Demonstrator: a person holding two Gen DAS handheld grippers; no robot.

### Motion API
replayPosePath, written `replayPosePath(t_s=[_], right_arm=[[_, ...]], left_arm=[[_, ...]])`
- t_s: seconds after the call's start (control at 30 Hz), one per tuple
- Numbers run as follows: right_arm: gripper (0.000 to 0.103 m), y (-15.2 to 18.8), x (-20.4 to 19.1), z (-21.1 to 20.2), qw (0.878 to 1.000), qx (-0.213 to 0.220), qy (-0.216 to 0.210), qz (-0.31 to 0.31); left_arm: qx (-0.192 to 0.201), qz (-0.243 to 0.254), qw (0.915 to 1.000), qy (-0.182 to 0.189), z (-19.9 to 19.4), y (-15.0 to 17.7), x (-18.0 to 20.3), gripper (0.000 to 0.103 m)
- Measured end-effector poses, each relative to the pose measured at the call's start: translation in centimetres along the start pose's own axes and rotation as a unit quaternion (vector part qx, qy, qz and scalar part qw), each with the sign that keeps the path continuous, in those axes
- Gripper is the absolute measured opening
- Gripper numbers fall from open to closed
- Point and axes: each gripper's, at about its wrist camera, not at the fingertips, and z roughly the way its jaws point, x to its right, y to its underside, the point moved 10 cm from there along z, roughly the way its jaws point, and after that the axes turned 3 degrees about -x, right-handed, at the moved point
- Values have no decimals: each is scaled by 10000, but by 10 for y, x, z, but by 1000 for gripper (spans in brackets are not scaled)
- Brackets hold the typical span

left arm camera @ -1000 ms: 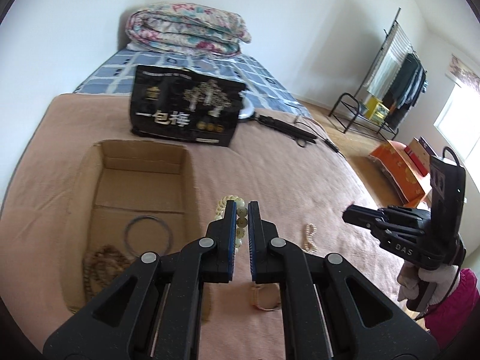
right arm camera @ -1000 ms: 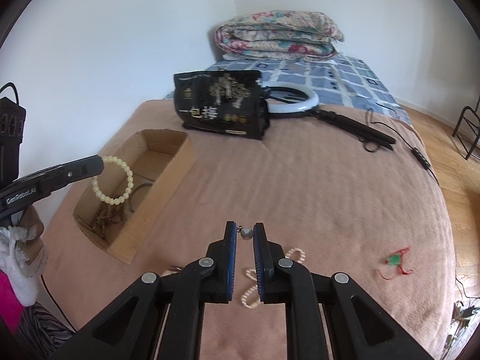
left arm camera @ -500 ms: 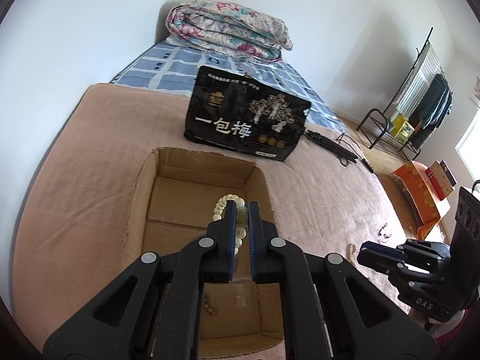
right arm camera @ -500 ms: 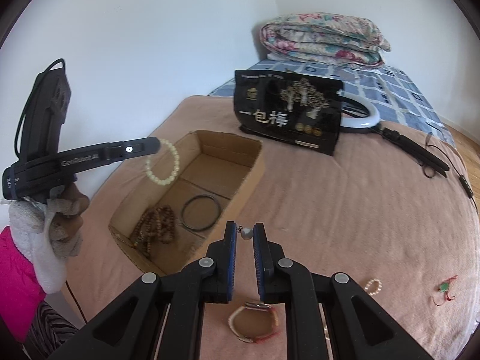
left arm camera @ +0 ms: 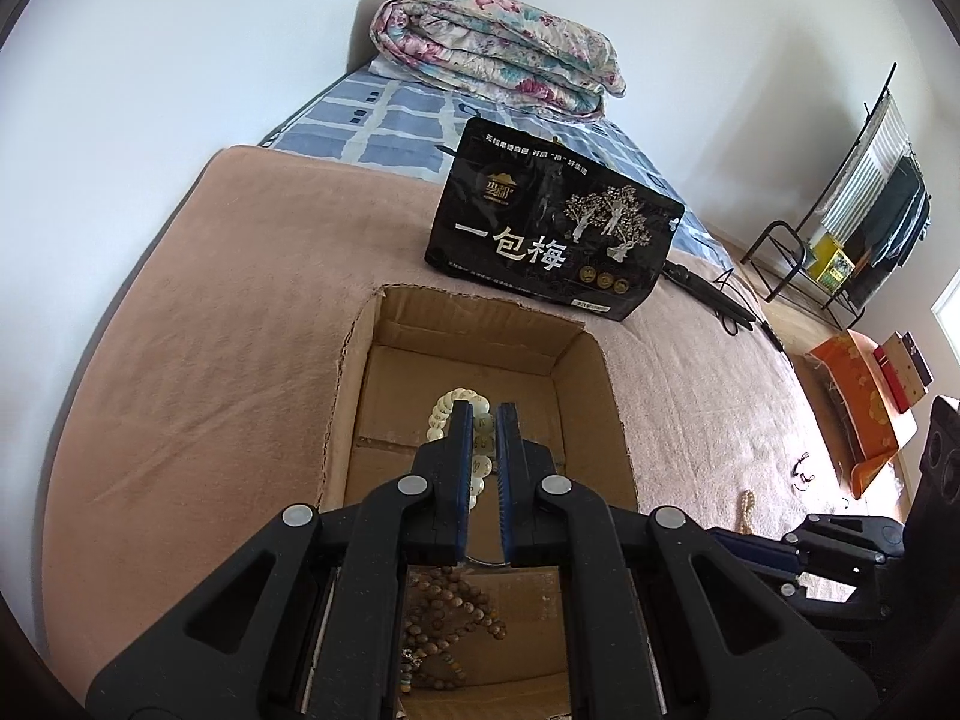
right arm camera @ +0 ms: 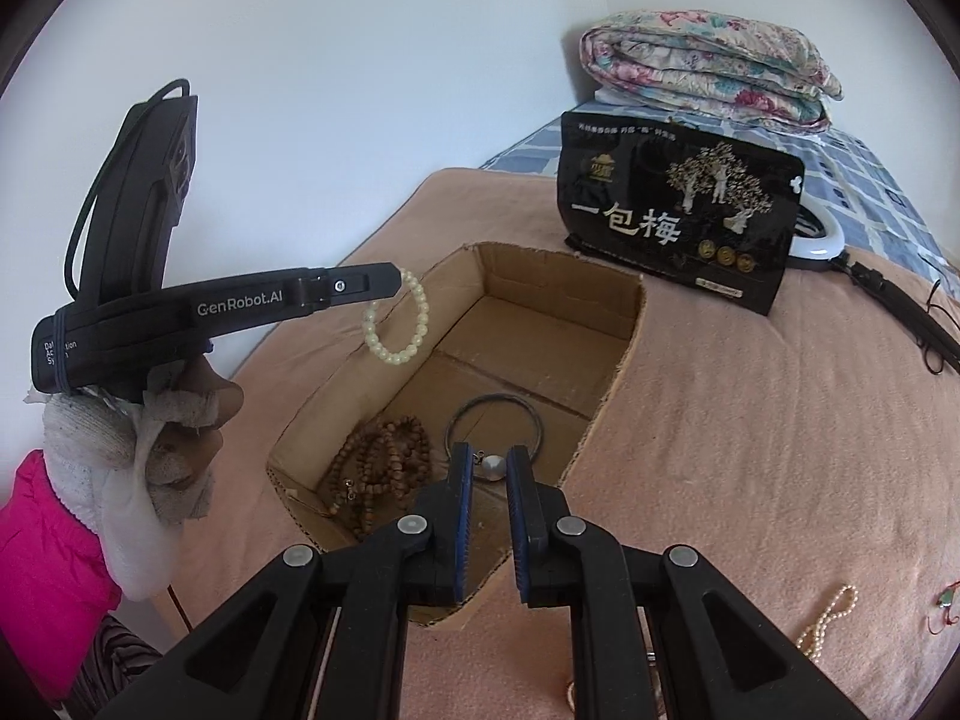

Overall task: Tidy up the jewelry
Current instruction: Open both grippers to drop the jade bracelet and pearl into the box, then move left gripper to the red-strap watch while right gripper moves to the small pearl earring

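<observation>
My left gripper (left arm camera: 480,417) is shut on a pale bead bracelet (left arm camera: 441,414) and hangs over the open cardboard box (left arm camera: 354,360). In the right wrist view the left gripper (right arm camera: 393,283) shows from the side, with the bracelet (right arm camera: 396,327) dangling above the box (right arm camera: 630,330). My right gripper (right arm camera: 489,461) is shut on a small silver ball pendant (right arm camera: 493,467) over the box's near end. Inside the box lie a brown bead necklace (right arm camera: 384,456) and a dark bangle (right arm camera: 495,420). The right gripper (left arm camera: 756,549) also shows low on the right in the left wrist view.
The box sits on a pink blanket (right arm camera: 750,450) on a bed. A pearl bracelet (right arm camera: 828,618) and a small red and green piece (right arm camera: 945,603) lie on the blanket. Behind the box stand a black printed bag (left arm camera: 552,228), a ring light (right arm camera: 822,234) and a folded quilt (left arm camera: 498,54).
Both grippers have swung left from over the blanket to over the box, each still holding its piece. The box now fills the middle of both views.
</observation>
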Motion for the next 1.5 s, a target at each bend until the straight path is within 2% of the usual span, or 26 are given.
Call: replayPosePath(t_s=[0.13,0.17,0.2,0.27,0.3,0.37,0.4,1.07,1.4,1.5], right_arm=[[11,2,-5,6,10000,-61,-72,-11],[14,2,-7,7,9999,-62,-103,-22],[26,2,-8,8,9999,-62,-131,-28],[36,2,-9,8,9999,-29,-105,-33],[36,2,-10,7,10000,-25,-64,-56],[41,2,-11,6,9999,-19,-38,-103],[42,1,-10,5,9999,-4,-17,-115],[43,10,12,-28,9993,138,338,-47],[47,22,39,-61,9977,264,617,70],[52,28,50,-73,9969,301,724,113]], left_arm=[[-13,-20,10000,-23,1,0,-2,5],[-22,-35,10000,-28,1,0,-2,5],[-28,-59,10000,-18,2,1,-2,5],[-33,-50,10000,-16,1,1,-1,5],[-29,-15,10000,-48,1,1,1,6],[-23,41,9999,-97,0,2,3,22],[-9,51,10000,-86,-1,3,4,22],[188,300,9992,-176,-26,1,36,22],[349,752,9965,-142,-45,6,82,22],[394,903,9950,-134,-51,8,98,31]])
